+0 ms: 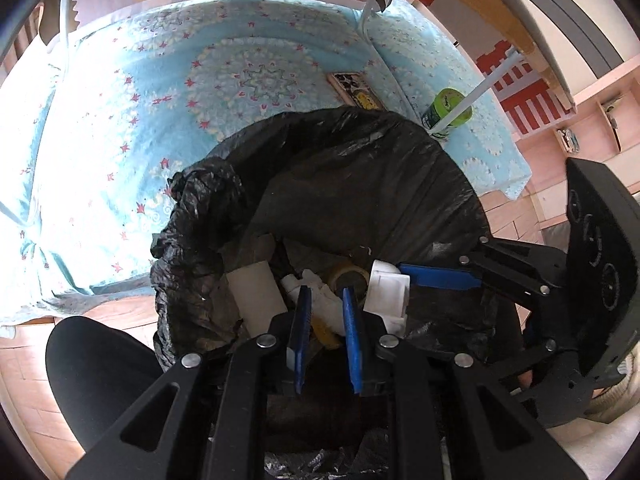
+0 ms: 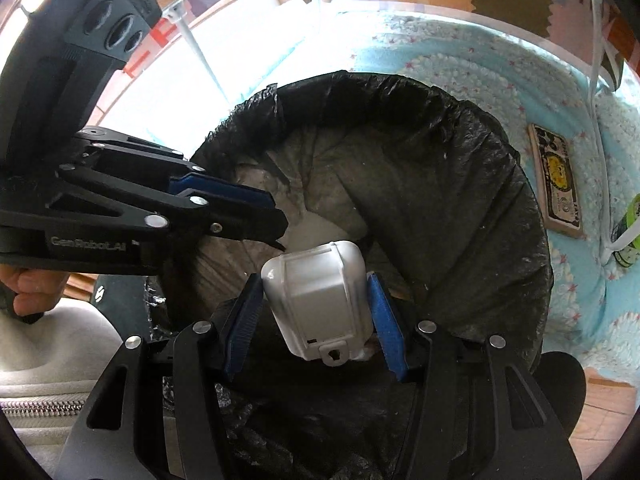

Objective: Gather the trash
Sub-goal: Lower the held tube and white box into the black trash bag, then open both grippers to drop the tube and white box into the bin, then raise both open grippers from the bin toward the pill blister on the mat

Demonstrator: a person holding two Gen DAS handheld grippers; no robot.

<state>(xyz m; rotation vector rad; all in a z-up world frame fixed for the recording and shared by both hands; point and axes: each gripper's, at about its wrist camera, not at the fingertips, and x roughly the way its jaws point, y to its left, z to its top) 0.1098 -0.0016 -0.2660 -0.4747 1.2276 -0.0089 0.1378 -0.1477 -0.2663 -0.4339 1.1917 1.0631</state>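
The right gripper (image 2: 316,320) has its blue fingers (image 2: 384,320) closed against the two sides of a white plastic clamshell container (image 2: 320,304), holding it above the mouth of the trash bin lined with a black trash bag (image 2: 460,208). The left gripper (image 1: 326,332) hangs over the same bin with its fingers (image 1: 352,336) parted a little and nothing between them. Below them, inside the bag, lie a white cardboard piece (image 1: 256,292), crumpled white paper (image 1: 316,292) and a roll of tape (image 1: 352,278). Beyond the bin spreads a light blue patterned rug (image 1: 160,92). On it lie a flat printed box (image 2: 558,184) and a green can (image 1: 448,110), the can beside a white metal leg (image 1: 472,96).
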